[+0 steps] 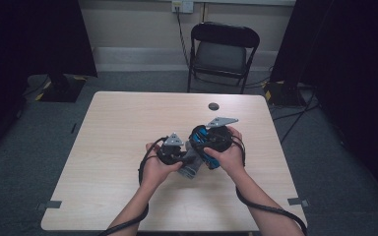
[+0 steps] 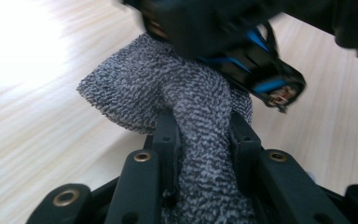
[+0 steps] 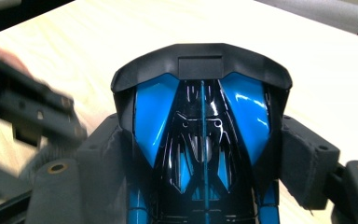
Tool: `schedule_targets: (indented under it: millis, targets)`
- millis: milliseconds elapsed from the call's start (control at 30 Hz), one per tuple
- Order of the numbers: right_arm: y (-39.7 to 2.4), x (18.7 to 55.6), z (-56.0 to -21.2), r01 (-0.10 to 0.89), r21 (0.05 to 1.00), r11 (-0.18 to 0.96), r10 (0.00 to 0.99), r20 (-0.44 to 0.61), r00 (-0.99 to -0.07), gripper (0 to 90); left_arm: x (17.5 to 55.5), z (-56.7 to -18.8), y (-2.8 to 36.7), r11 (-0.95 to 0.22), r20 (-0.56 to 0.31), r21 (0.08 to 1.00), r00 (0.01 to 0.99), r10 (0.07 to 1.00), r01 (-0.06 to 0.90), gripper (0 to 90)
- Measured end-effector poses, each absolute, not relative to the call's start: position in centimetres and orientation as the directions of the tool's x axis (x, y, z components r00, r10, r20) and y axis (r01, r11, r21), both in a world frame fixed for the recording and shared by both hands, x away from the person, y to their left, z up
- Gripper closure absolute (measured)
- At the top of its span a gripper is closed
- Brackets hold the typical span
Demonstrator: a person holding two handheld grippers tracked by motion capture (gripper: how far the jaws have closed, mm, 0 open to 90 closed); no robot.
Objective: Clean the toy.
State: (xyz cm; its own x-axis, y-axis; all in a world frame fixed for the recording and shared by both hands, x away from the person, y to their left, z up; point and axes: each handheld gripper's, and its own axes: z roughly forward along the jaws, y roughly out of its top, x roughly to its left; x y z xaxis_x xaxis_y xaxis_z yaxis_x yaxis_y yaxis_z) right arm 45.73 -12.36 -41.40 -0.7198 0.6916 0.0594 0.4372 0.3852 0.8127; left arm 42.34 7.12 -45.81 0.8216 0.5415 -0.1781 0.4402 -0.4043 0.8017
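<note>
The left tool (image 2: 200, 140) grips a grey cloth (image 2: 168, 88). The right tool (image 3: 205, 163) clamps a blue toy car (image 3: 200, 121). The cloth should rub the car gently, with the car kept steady.

Grey speckled cloth (image 2: 186, 93) bunched, pressed against blue-black toy car (image 3: 200, 135); both above table centre.

The wooden table (image 1: 128, 123) lies bare across its left half and along the far edge, so a hand could pass freely there. A small dark disc (image 1: 213, 106) sits alone near the far edge, well apart from the hands. The middle of the near half is crowded: the left gripper (image 1: 179, 156), the right gripper (image 1: 207, 142), the grey cloth (image 2: 168, 88) and the blue-and-black toy car (image 3: 203, 121) sit pressed together. Cables (image 1: 266, 209) trail along the near edge. A folding chair (image 1: 222, 51) stands beyond the table.
</note>
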Motion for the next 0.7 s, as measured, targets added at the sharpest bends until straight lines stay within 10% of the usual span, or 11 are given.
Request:
schedule_targets:
  millis: [700]
  targets:
    - [-14.0,47.1,-39.7,0.466,0.834,0.297,0.727,0.118,-0.676,25.4,41.2,-47.7,5.7,-0.485,-0.181,0.766,0.865,0.467,0.422,69.9]
